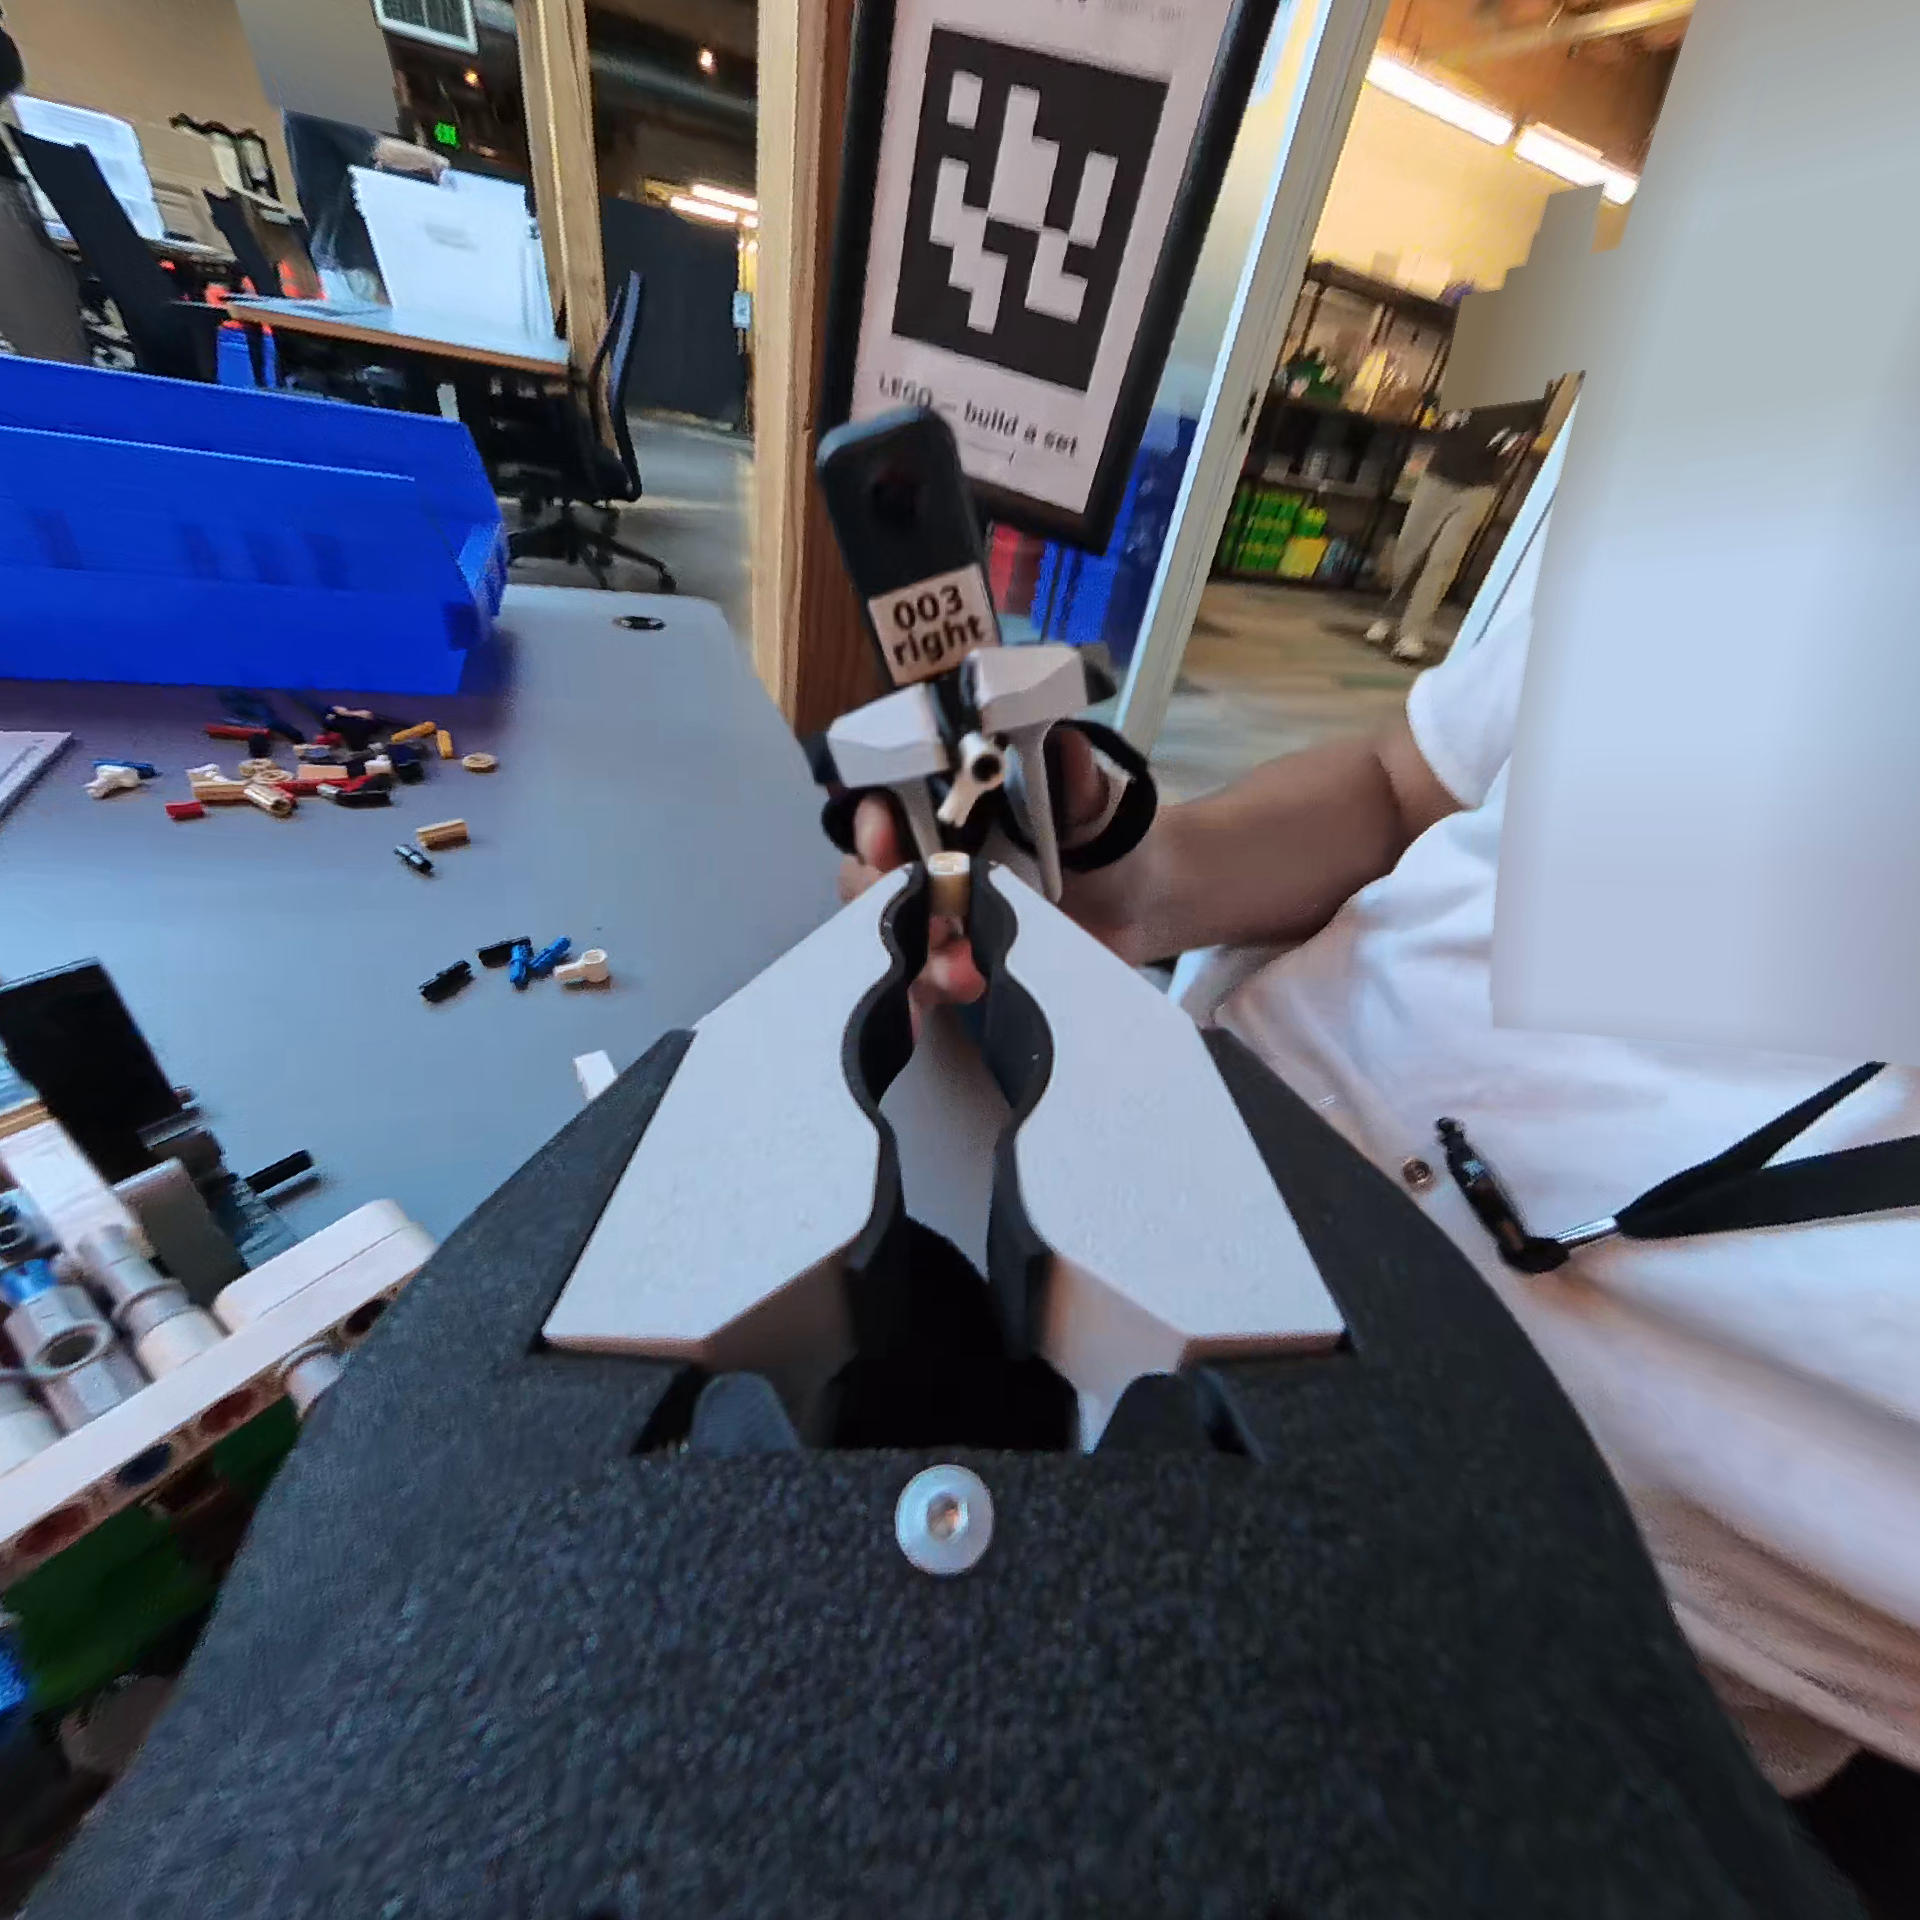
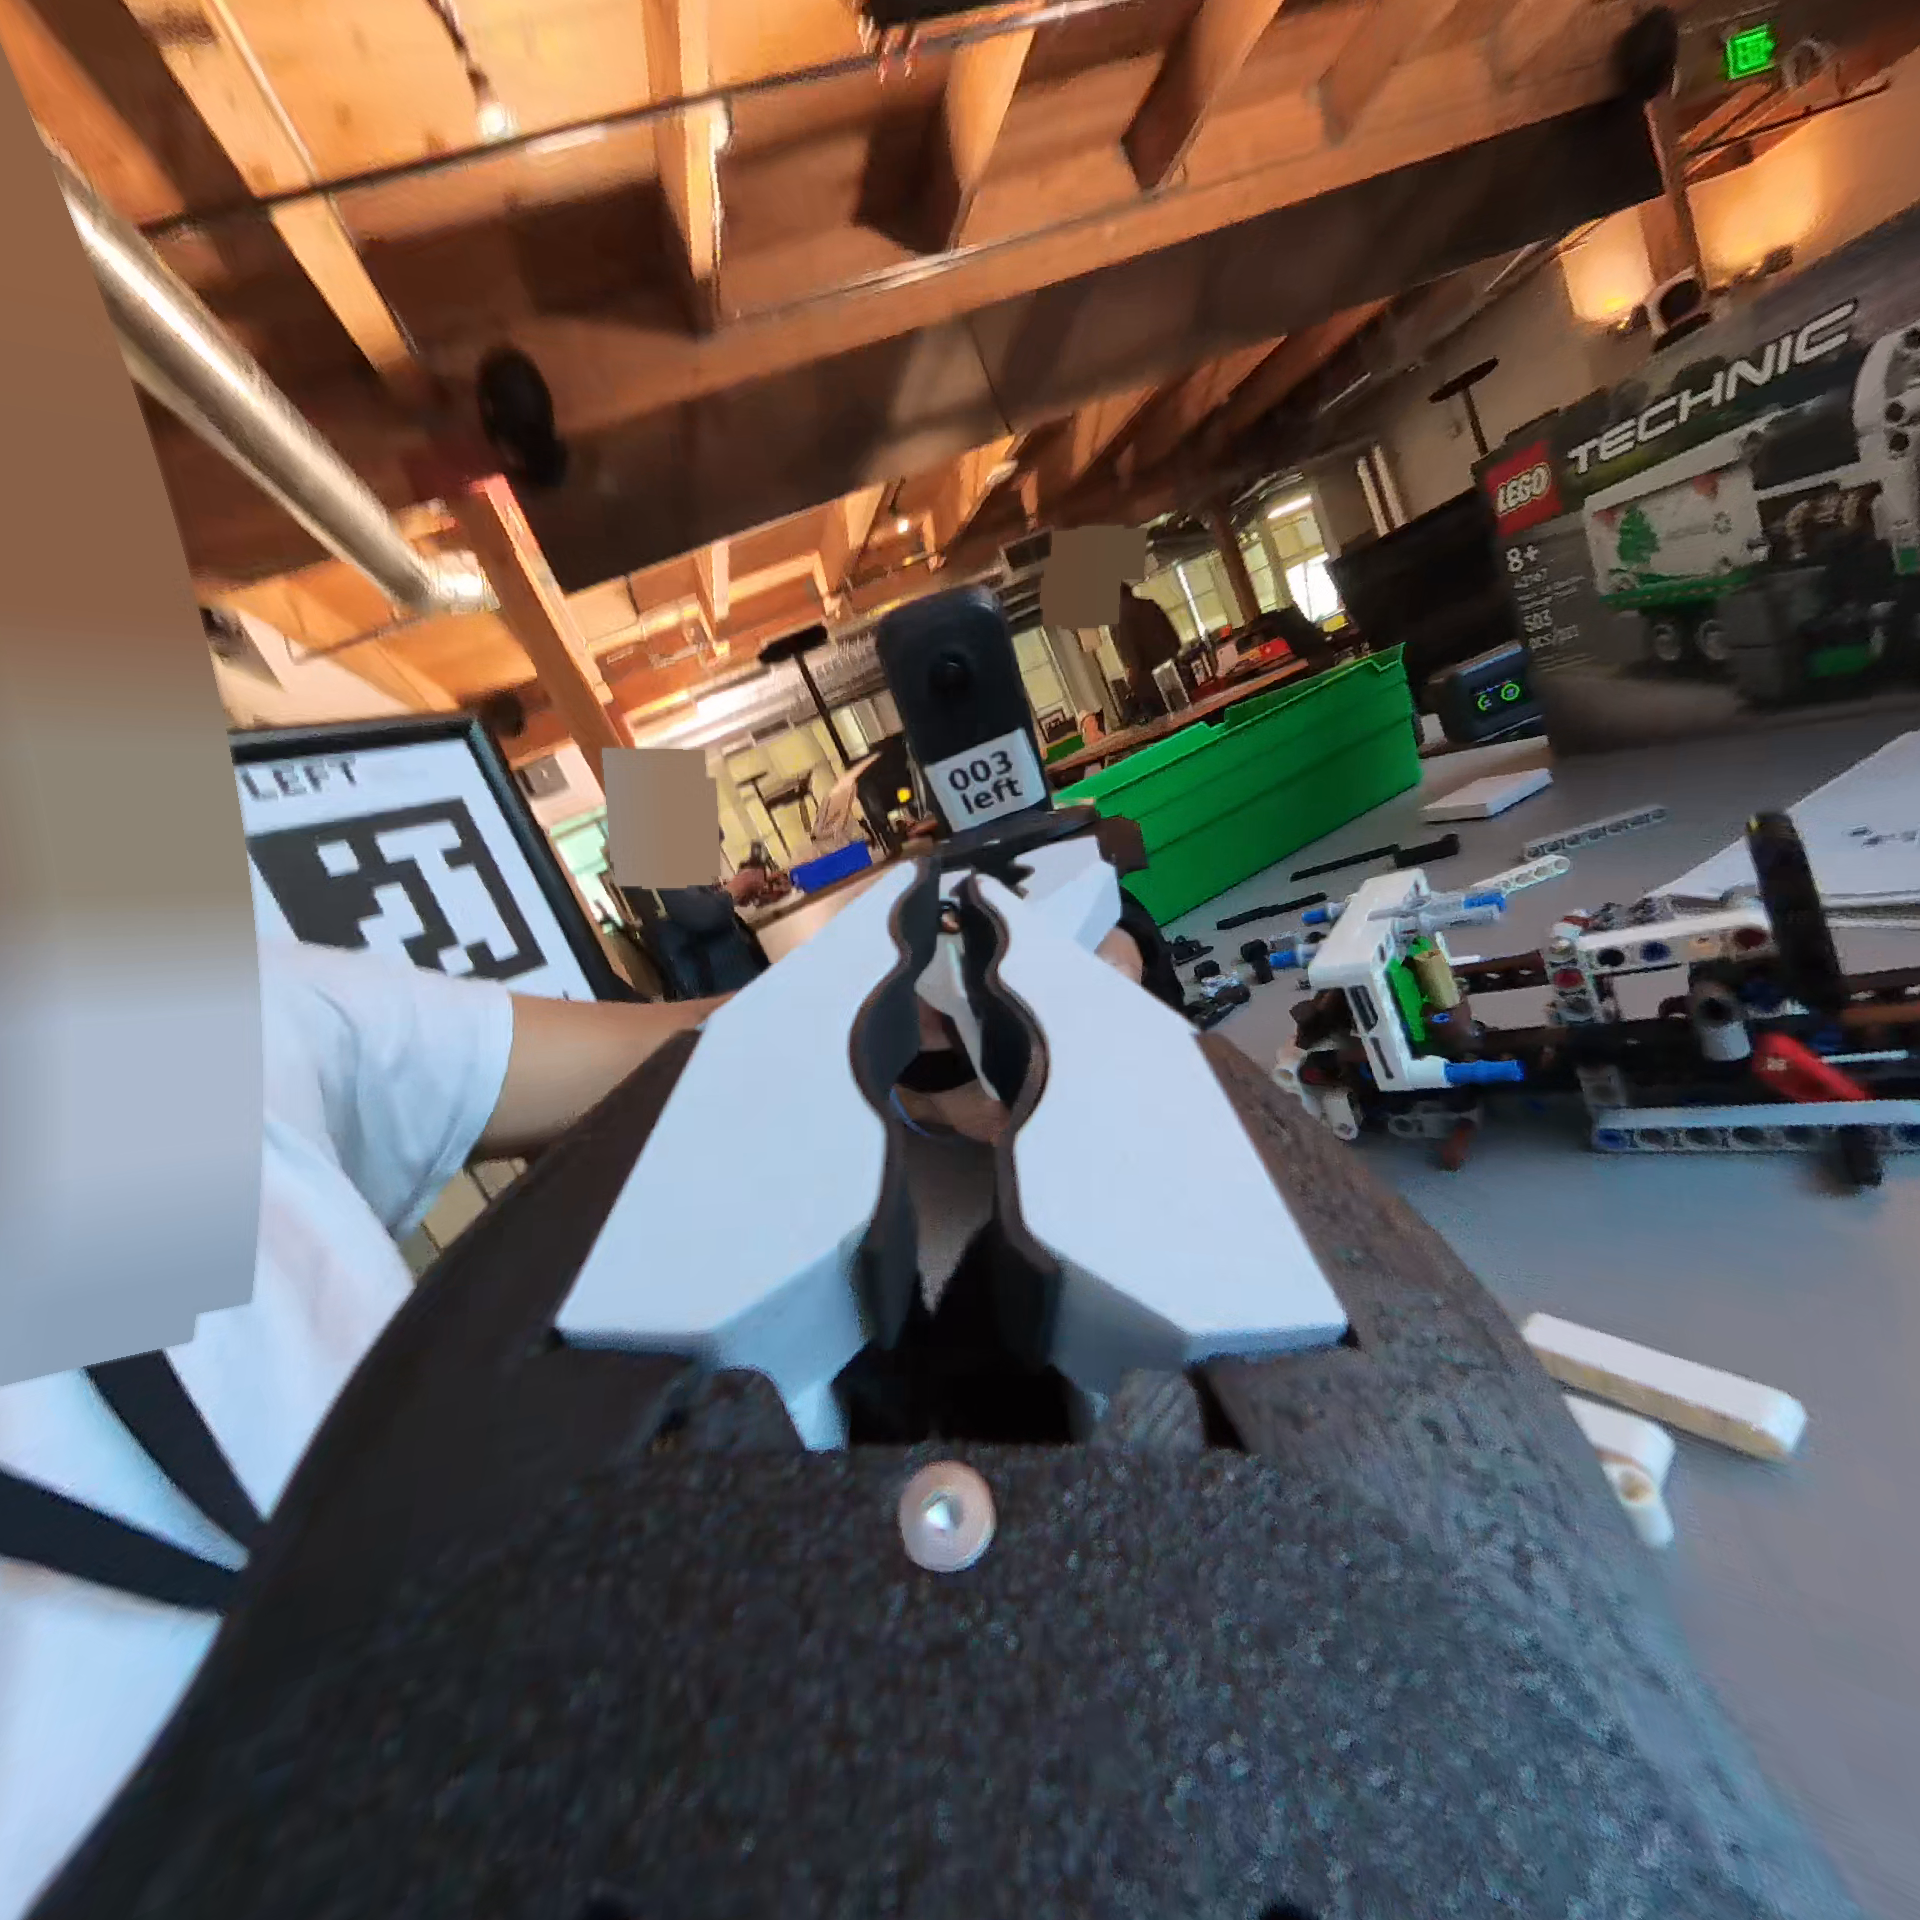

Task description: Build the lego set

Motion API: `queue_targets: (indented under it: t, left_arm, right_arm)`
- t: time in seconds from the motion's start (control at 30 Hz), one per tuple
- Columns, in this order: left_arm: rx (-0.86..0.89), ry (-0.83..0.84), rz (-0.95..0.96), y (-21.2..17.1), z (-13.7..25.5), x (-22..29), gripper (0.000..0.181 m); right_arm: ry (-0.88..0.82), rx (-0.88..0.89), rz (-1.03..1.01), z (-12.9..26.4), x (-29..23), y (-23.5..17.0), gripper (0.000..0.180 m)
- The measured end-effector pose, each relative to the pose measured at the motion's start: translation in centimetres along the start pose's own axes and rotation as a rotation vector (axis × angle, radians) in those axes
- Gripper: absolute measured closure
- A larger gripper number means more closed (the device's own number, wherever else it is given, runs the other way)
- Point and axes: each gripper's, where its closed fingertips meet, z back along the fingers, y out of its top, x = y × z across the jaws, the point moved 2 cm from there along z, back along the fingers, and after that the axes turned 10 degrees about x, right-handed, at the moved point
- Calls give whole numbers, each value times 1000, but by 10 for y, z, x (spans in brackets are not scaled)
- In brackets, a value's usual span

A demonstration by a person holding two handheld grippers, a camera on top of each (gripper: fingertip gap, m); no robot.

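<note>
Small tan cylindrical plastic peg (image 1: 949, 881), light, stiff, slippery, is pinched endwise by left gripper (image 1: 948, 883) fingers; at 12 o'clock, small white plastic connector (image 1: 971, 784) is pinched by right gripper (image 1: 975, 790).

Exposed wooden ceiling beams (image 2: 727, 187) fill the upper frame; an office chair (image 1: 603, 457) stands left of a wooden post (image 1: 790, 343).

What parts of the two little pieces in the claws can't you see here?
- Tan piece, left wrist view: only its top end shows; the left gripper fingers hide the rest.
- White piece, same view: small, partly behind the right gripper fingers, so its shape is unclear.
- White piece, right wrist view: mostly covered by that gripper's dark pads.
- Whether the two pieces touch: cannot tell in either view.
</note>
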Motion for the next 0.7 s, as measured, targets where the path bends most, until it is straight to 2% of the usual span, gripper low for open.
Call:
queue_targets:
  t: [0.13,0.4,0.53,0.6,0.7]
  left_arm:
    - [58,-13,66,7,3,-3,177]
    - [65,-23,88,7,1,-2,177]
    - [42,-4,66,4,-1,-2,177]
    - [19,55,1,2,-1,-7,177]
    - [-65,151,-212,-6,4,-13,176]
  right_arm:
    - [-45,1,16,-3,7,0,178]
    - [-85,-16,89,-8,12,-4,177]
    - [-80,7,45,-10,12,-2,177]
    - [-59,8,-40,-12,9,-4,177]
    - [-57,17,-91,-14,6,-6,177]
